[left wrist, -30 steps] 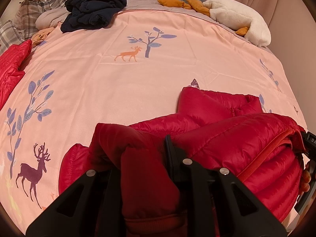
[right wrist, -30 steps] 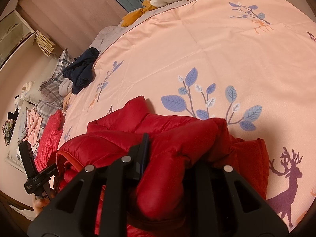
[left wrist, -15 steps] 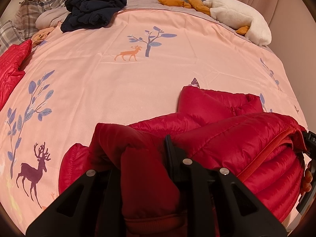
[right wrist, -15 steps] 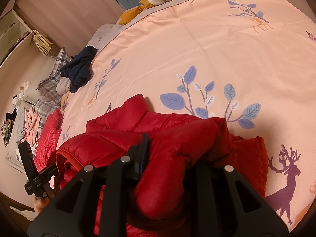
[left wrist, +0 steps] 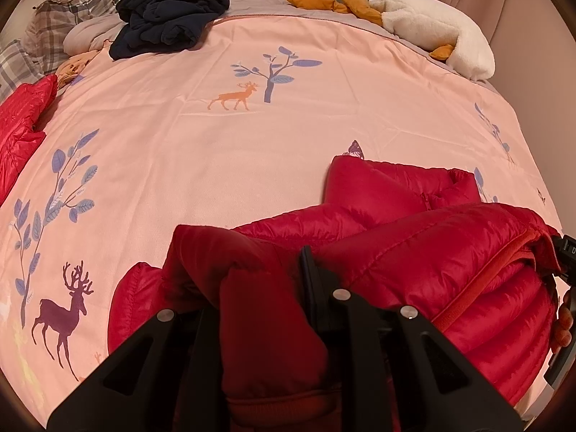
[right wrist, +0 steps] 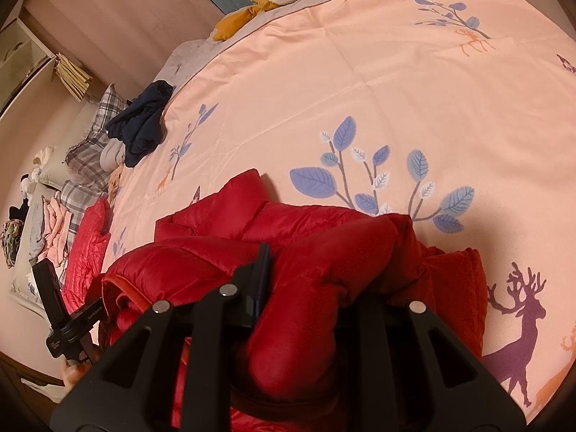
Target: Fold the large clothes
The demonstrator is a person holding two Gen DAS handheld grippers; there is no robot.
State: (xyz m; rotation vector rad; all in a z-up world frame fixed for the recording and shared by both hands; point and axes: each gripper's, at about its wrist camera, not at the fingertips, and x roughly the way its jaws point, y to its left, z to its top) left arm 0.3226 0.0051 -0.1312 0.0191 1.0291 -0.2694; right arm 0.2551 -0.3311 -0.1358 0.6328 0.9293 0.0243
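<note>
A red puffer jacket [left wrist: 414,237] lies bunched at the near edge of the pink bedspread [left wrist: 216,151]; it also shows in the right wrist view [right wrist: 223,252]. My left gripper [left wrist: 262,288] is shut on a fold of the jacket's left side. My right gripper [right wrist: 306,280] is shut on a fold of its right side. Red fabric bulges between each pair of fingers and hides the tips. The other gripper's body shows at the left edge of the right wrist view [right wrist: 61,316].
A dark navy garment [left wrist: 169,25] lies at the far left of the bed by plaid pillows [left wrist: 64,32]. A second red jacket [left wrist: 21,122] lies at the left edge. A white plush toy [left wrist: 439,32] sits at the far right by the headboard.
The right wrist view has shifted slightly, with the bed pattern drifting a little. The left gripper and the jacket look the same.
</note>
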